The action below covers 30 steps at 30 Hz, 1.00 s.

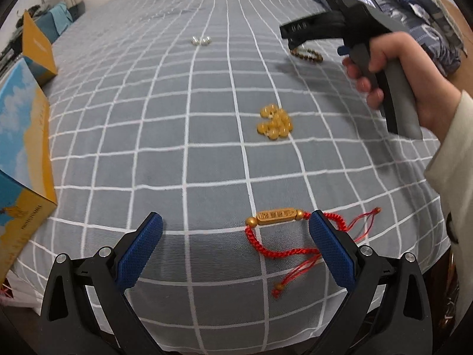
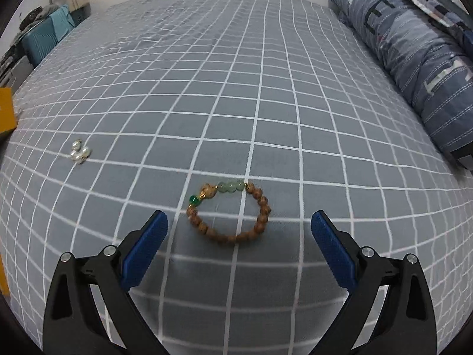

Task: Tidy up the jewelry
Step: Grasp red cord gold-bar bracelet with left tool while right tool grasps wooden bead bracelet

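Observation:
My left gripper [image 1: 236, 222] is open above the bed's front edge. A red cord bracelet with a gold charm [image 1: 276, 216] lies by its right finger. A yellow bead bracelet [image 1: 275, 122] lies bunched in mid-bed. A pearl piece [image 1: 201, 40] lies farther back; it also shows in the right wrist view [image 2: 79, 151]. My right gripper [image 2: 239, 222] is open and empty, just short of a brown wooden bead bracelet with green beads [image 2: 229, 211]. That bracelet also shows in the left wrist view [image 1: 307, 54], under the right gripper [image 1: 291, 34].
A blue and yellow box [image 1: 22, 159] stands at the left edge of the grey checked bed sheet [image 1: 147, 118], with an orange box [image 1: 37, 48] behind it. A rolled blue quilt [image 2: 414, 59] lies along the right side. Clutter sits beyond the far left corner.

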Tool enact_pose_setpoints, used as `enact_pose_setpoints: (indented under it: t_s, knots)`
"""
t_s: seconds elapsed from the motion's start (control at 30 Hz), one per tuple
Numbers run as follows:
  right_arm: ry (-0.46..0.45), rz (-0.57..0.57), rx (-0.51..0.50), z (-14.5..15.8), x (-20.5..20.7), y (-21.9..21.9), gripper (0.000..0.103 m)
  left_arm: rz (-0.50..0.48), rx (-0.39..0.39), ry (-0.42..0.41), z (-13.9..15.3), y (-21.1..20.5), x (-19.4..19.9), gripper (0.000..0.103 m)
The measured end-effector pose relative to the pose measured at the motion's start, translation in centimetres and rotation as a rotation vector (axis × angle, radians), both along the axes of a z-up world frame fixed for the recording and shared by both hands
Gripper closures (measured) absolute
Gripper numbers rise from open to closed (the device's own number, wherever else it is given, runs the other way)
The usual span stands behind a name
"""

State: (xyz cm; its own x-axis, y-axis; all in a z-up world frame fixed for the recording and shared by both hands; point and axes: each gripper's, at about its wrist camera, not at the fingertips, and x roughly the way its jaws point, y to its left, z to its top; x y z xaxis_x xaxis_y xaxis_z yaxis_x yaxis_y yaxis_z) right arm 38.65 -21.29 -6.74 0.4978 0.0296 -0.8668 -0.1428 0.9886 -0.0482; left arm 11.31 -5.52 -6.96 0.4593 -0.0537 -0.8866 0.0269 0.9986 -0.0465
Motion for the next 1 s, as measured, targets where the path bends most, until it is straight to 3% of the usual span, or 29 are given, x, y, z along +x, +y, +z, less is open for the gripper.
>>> enact_pose_setpoints:
  t_s: [0.2, 0.4, 0.77, 0.87, 0.93, 1.0]
  knots:
    - [0.035, -0.028, 0.030, -1.4, 1.1, -0.7, 0.009, -0.010, 0.008, 0.009, -1.0, -0.4, 0.3, 0.008]
    - [0.043, -0.046, 0.035, -1.9, 1.3, -1.0, 0.019, -0.035, 0.026, 0.012, -1.0, -0.4, 0.1, 0.022]
    - [0.068, -0.073, 0.035, -1.6, 1.5, -0.9, 0.053, -0.016, 0.031, 0.006, -0.5, 0.8, -0.1, 0.058]
    - [0.063, -0.066, 0.022, -1.6, 1.3, -0.6, 0.071, -0.011, 0.046, 0.003, -0.4, 0.9, 0.0, 0.068]
    - [0.062, -0.067, 0.010, -1.6, 1.4, -0.5, 0.088, -0.002, 0.055, -0.002, -0.4, 1.3, 0.1, 0.081]
    - [0.058, -0.058, -0.002, -1.6, 1.3, -0.4, 0.096, 0.015, 0.064, -0.023, -0.1, 1.6, 0.0, 0.095]
